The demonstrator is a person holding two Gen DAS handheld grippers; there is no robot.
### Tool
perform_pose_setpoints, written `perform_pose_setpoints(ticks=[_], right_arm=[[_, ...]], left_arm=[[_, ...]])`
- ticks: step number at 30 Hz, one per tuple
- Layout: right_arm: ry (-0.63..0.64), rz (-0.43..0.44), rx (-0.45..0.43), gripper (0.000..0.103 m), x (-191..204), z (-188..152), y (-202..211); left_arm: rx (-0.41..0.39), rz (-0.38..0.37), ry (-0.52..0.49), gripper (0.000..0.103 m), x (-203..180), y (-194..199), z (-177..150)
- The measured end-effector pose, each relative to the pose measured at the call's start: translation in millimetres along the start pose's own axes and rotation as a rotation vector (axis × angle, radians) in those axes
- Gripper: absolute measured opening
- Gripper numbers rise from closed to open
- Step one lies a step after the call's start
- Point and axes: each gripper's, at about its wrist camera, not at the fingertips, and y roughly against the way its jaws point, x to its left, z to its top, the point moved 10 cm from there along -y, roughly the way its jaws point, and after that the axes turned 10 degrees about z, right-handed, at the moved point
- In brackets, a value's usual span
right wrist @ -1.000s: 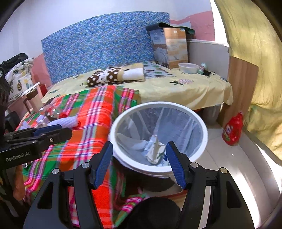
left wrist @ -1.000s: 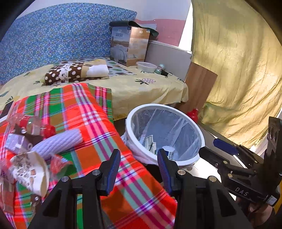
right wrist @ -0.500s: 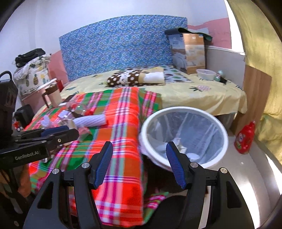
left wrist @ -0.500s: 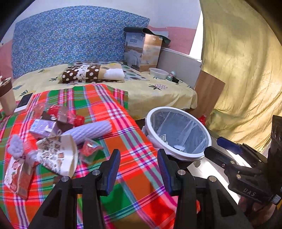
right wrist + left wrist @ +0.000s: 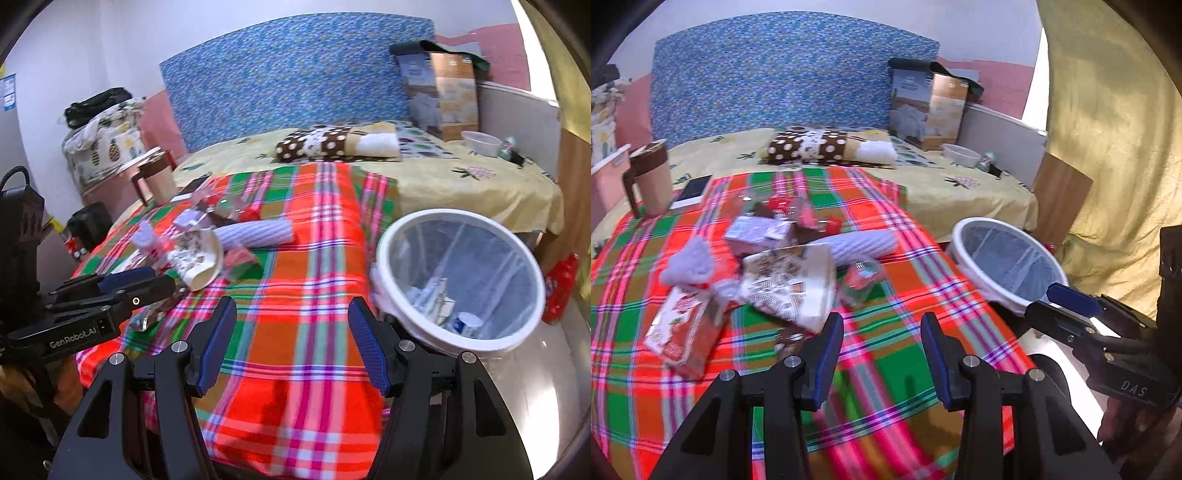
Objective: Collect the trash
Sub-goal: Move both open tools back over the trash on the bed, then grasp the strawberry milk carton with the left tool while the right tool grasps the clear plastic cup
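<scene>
The bed (image 5: 461, 184) fills most of what I see, with a plaid cloth (image 5: 905, 369) spread over its near end. Beside that end, on the floor, stands the white-rimmed bin (image 5: 391, 236), lined with a clear bag and already holding a few scraps.

The trash (image 5: 790, 273) still to collect lies in a loose pile on the cloth: a patterned paper wrapper (image 5: 794, 284), a pale ribbed tube (image 5: 864, 243), a red-and-white packet (image 5: 683, 325), a small box (image 5: 757, 230), and some red crinkly bits (image 5: 860, 280).

I judge I am between loads, heading for the pile for another pick. My left gripper (image 5: 882, 354) hangs over the cloth just short of the paper wrapper, fingers spread, nothing between them. My right gripper (image 5: 291, 339) is over bare cloth between pile and bin, fingers also wide and empty.

Next, as I see it, the left should go forward and down onto the wrapper's raised edge and close there, since that is the nearest piece. The cloth is soft, so I must avoid pinching it along with the paper.
</scene>
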Motion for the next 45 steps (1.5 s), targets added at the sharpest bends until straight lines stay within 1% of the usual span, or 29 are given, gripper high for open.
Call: perform_pose_setpoints(ticks=[6, 13, 15, 16, 17, 21, 23, 25, 29, 32, 34, 36, 38, 40, 44, 45], right_arm=[[0.018, 0.055, 0.044, 0.064, 16.9, -4.4, -10.6], [0.037, 0.069, 0.079, 0.064, 27.6, 1.3, -25.8], [0.037, 0.077, 0.082, 0.064, 31.1, 3.4, -31.4], [0.035, 0.08, 0.084, 0.064, 31.8, 3.7, -32.7], [0.033, 0.082, 0.09, 0.064, 33.3, 4.7, -37.0], [0.002, 0.111, 0.117, 0.064, 37.5, 5.6, -51.3], [-0.017, 0.13, 0.134, 0.064, 39.4, 4.3, -58.5], [-0.032, 0.142, 0.152, 0.064, 41.3, 3.0, -65.9], [-0.068, 0.154, 0.18, 0.063, 43.1, 2.7, -81.2], [-0.098, 0.144, 0.184, 0.06, 39.3, 5.6, -90.7], [-0.117, 0.139, 0.188, 0.057, 37.0, 6.2, -95.3], [-0.134, 0.127, 0.193, 0.055, 34.3, 7.2, -101.2], [-0.153, 0.119, 0.198, 0.049, 32.5, 6.9, -105.6], [-0.165, 0.108, 0.199, 0.047, 29.8, 7.4, -107.9], [-0.171, 0.098, 0.209, 0.038, 29.3, 5.5, -111.1], [-0.168, 0.099, 0.208, 0.037, 29.8, 5.0, -110.1]], left_arm=[[0.01, 0.048, 0.052, 0.043, 34.3, 4.8, -5.1], [0.004, 0.136, 0.104, 0.044, 81.0, 8.5, -4.4], [-0.005, 0.165, 0.111, 0.047, 93.7, 9.4, -4.4], [-0.013, 0.183, 0.116, 0.051, 101.0, 9.7, -3.5], [-0.017, 0.197, 0.12, 0.053, 106.0, 9.7, -2.9], [-0.022, 0.26, 0.154, 0.053, 138.1, 6.2, -1.7], [-0.018, 0.275, 0.167, 0.058, 151.7, 2.4, -2.4], [-0.006, 0.288, 0.172, 0.059, 161.9, -3.1, -4.9], [0.037, 0.27, 0.163, 0.059, 170.2, -19.4, -12.2], [0.05, 0.242, 0.144, 0.059, 166.3, -26.8, -14.6], [0.053, 0.233, 0.134, 0.06, 164.3, -30.0, -14.7], [0.063, 0.226, 0.131, 0.06, 164.0, -35.1, -15.4], [0.072, 0.222, 0.131, 0.06, 163.7, -38.9, -16.9], [0.086, 0.23, 0.124, 0.06, 163.9, -43.6, -18.8], [0.123, 0.23, 0.128, 0.06, 162.4, -53.0, -24.8], [0.131, 0.231, 0.13, 0.059, 162.0, -54.7, -26.2]])
